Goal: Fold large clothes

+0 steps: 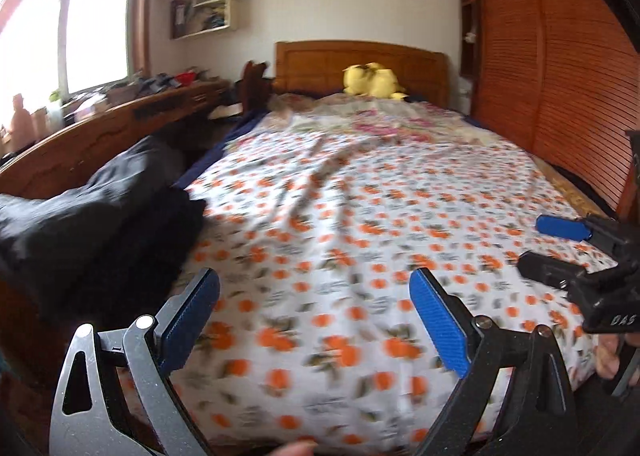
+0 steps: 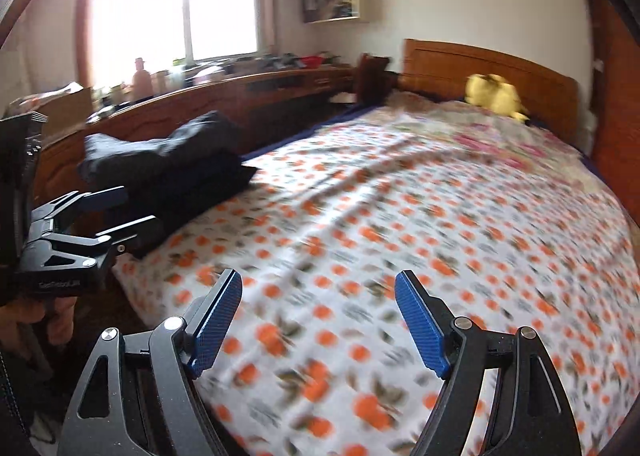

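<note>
- We hold our left hand-held gripper (image 1: 316, 320) low over the near end of the bed (image 1: 360, 216), its blue-padded fingers spread wide with nothing between them
- Our right hand-held gripper (image 2: 318, 322) is spread just as wide and also has hold of nothing; in the left wrist view it shows at the right edge, over the bedsheet
- The task's things, as far as we can judge, are the dark, near-black clothes (image 2: 168, 164) at the left edge of the bed: a flat, squared stack below with a looser, rumpled dark piece lying across its top
- That pile fits both a stack with folded pieces in it and a heap waiting to be spread, so we cannot say how far along the folding is
- The white bedsheet printed with orange flowers (image 2: 400, 256) lies creased, and both views are smeared by motion, so edges are hard to read
- Risks from here: the dark pile sits at the very edge of the bed beside the long wooden counter (image 1: 100, 128), so a careless tug could drag it off onto the floor
- Dark fabric on dark fabric hides layers; we could pinch two pieces at once, or catch the bedsheet along with the garment
- A yellow plush toy (image 1: 372, 82) sits far off by the wooden headboard, well clear of our reach
</note>
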`<action>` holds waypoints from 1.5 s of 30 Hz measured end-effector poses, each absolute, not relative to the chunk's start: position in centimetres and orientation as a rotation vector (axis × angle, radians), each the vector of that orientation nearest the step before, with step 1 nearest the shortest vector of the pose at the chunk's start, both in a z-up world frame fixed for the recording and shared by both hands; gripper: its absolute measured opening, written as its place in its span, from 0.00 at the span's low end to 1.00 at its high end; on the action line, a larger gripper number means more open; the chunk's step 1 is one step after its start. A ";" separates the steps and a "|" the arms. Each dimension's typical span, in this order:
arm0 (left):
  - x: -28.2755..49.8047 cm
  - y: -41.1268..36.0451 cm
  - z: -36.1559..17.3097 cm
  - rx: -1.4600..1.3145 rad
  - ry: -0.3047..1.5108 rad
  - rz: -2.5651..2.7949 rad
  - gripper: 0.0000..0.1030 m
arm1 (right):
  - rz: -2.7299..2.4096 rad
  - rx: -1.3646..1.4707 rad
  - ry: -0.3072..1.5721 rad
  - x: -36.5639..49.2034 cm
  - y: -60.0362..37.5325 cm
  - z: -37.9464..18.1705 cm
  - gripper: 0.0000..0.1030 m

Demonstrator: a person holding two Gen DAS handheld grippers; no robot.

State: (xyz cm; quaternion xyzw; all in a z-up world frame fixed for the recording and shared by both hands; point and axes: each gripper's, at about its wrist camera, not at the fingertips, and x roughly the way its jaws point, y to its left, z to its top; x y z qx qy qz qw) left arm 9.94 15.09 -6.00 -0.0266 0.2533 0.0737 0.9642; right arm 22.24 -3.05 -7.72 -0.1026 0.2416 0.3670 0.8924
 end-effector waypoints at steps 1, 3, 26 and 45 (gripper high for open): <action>10.1 14.2 -6.1 -0.057 0.510 0.137 0.93 | 0.736 -0.202 0.501 22.0 -4.1 -7.9 0.78; 10.5 12.6 -6.1 -0.077 0.515 0.097 0.93 | 0.690 -0.197 0.500 21.2 -5.6 -8.0 0.78; 8.1 0.4 0.3 -0.028 0.436 -0.084 0.93 | 0.430 -0.010 0.338 7.6 -17.8 -2.5 0.78; 4.8 -0.2 2.9 -0.013 0.371 -0.091 0.93 | 0.405 0.028 0.275 4.3 -19.1 -2.0 0.78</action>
